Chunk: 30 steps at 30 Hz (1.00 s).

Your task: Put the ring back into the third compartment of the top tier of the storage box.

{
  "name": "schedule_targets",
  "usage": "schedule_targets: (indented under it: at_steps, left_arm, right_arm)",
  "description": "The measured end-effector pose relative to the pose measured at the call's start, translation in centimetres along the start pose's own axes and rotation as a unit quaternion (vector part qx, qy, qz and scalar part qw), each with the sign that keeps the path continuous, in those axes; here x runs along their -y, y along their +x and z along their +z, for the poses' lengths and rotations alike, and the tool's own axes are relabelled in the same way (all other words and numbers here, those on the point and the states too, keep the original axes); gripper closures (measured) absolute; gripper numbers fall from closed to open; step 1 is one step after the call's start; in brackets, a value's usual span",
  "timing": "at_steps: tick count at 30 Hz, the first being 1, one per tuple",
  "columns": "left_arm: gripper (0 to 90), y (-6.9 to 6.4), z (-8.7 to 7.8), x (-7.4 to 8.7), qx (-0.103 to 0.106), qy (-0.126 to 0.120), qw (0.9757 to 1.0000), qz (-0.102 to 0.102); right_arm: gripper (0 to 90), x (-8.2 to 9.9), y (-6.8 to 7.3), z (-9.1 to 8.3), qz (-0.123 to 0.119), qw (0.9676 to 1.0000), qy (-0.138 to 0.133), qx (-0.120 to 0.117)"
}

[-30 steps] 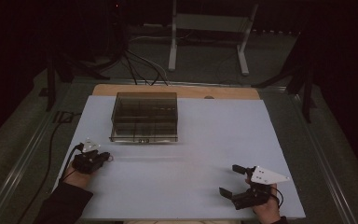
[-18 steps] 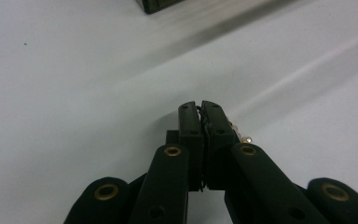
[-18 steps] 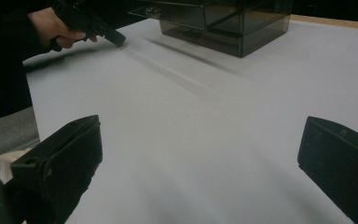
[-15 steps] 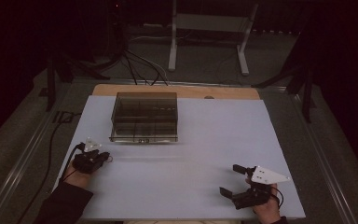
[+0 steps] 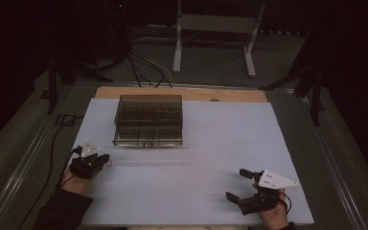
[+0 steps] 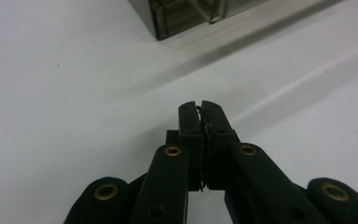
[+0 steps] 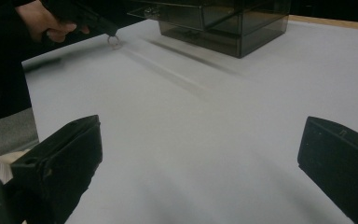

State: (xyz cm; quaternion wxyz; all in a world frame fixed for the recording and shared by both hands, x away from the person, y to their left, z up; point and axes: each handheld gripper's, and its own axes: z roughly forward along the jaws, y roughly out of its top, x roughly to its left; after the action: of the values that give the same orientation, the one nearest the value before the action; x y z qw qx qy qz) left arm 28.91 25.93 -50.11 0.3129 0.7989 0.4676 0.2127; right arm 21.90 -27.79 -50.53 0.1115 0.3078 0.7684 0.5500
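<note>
A smoky see-through drawer box [image 5: 148,120] stands on the white table sheet [image 5: 220,139], left of the middle towards the back. My left gripper [image 5: 107,160] rests near the left edge, in front of the box's left corner. Its jaws are shut [image 6: 200,106] on a small thin wire loop [image 6: 199,111], which hangs at their tip [image 7: 113,41] in the right gripper view. My right gripper [image 5: 236,184] sits at the front right of the sheet and points left. It is open [image 7: 200,140], with bare sheet between its jaws. The box also shows ahead of each gripper [image 6: 186,14] [image 7: 223,23].
A wooden board edge [image 5: 230,95] runs behind the sheet. A black cable [image 5: 52,143] trails off the table's left side. A white metal stand [image 5: 211,28] and more cables are on the floor beyond. The sheet's front edge lies just below both hands.
</note>
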Motion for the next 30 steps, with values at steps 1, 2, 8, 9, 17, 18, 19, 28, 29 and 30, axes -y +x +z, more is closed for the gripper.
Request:
schedule_targets:
  at_steps: [1,2,8,9,17,18,19,28,29,30]
  left_arm:
    - [90.0,-0.1,-0.1,-0.1,0.001,0.001,1.0,0.003]
    - [90.0,-0.2,-0.2,-0.1,0.001,-0.002,1.0,0.004]
    - [90.0,-0.5,-0.5,-0.3,0.006,-0.01,0.9999,0.008]
    - [90.0,-0.7,-0.6,-0.4,0.006,-0.011,0.9999,0.01]
    - [90.0,-1.6,-1.2,-1.2,0.029,-0.024,0.9991,0.021]
    - [90.0,-1.7,-1.3,-1.2,0.03,-0.026,0.999,0.023]
    - [90.0,-1.9,-1.4,-1.3,0.026,-0.027,0.9989,0.026]
    - [90.0,-2.7,-1.4,-1.8,0.041,-0.031,0.9979,0.039]
    - [90.0,-2.8,-1.4,-1.9,0.044,-0.028,0.9977,0.042]
    - [90.0,-2.9,-1.4,-1.9,0.043,-0.031,0.9976,0.045]
  right_arm:
    - [0.0,0.0,0.0,0.0,-0.001,1.0,0.0,0.001]
    - [0.0,0.0,0.0,0.0,-0.001,1.0,0.001,0.001]
    - [0.0,0.0,0.0,0.0,-0.001,1.0,0.0,0.001]
    - [0.0,0.0,0.0,0.0,-0.001,1.0,0.0,0.002]
    - [0.0,0.0,0.0,0.0,-0.002,1.0,0.001,0.001]
    - [0.0,0.0,0.0,0.0,-0.002,1.0,0.001,0.001]
    - [0.0,0.0,0.0,0.0,-0.002,1.0,0.001,0.001]
    - [0.0,0.0,0.0,0.1,-0.003,1.0,0.005,0.001]
    - [0.0,0.1,0.0,0.1,-0.004,1.0,0.005,0.001]
    - [0.0,0.1,0.0,0.1,-0.003,1.0,0.005,0.002]
